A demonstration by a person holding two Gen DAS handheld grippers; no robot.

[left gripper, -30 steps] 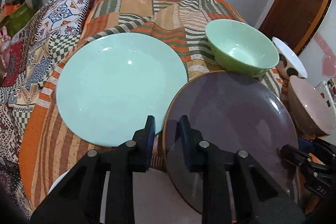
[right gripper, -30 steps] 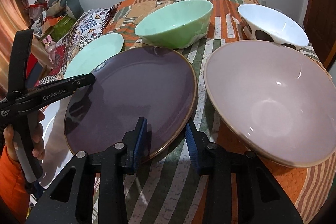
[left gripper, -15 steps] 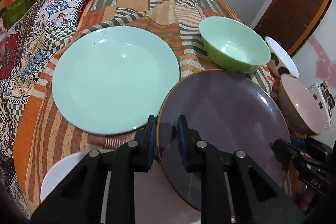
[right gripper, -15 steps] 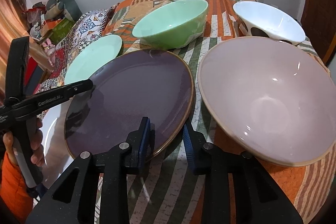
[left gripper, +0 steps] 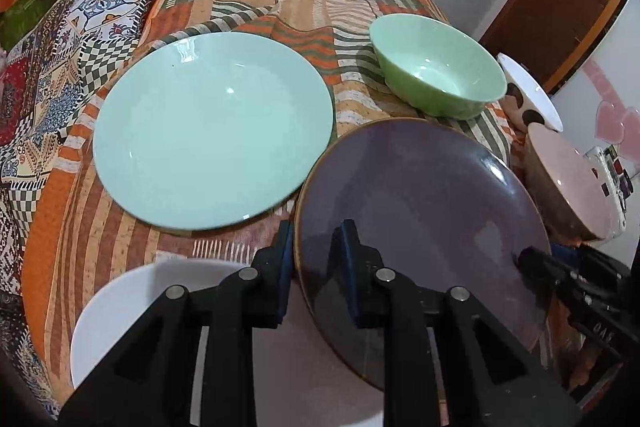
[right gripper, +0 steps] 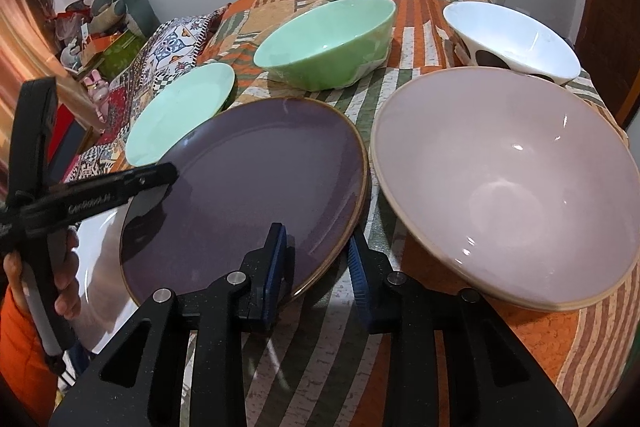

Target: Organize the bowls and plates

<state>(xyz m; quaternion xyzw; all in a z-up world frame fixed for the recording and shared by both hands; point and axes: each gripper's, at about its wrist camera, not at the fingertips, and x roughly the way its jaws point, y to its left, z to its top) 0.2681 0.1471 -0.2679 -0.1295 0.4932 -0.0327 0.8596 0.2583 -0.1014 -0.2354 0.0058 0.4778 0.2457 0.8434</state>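
Both claws grip the purple plate [right gripper: 240, 187] by its rim — the left claw [left gripper: 316, 259] at one edge, the right claw [right gripper: 318, 259] at the opposite. It hangs tilted over a white plate [left gripper: 132, 307] — beside the mint plate [left gripper: 212, 131] on the desk [right gripper: 420, 27].

Purple plate [right gripper: 240, 187], tan rim. Mint plate [left gripper: 212, 131] far left. Green bowl [right gripper: 328, 43]; pink bowl [right gripper: 504, 183]; white bowl [right gripper: 512, 35], brown spots. White plate [left gripper: 132, 307] near. Cloth [left gripper: 320, 11]: orange, green, white striped patchwork.

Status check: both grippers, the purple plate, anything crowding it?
Left gripper and right gripper both clamped on purple plate rim, opposite edges. Plate tilted above white plate. Mint plate and pink bowl crowd either side.
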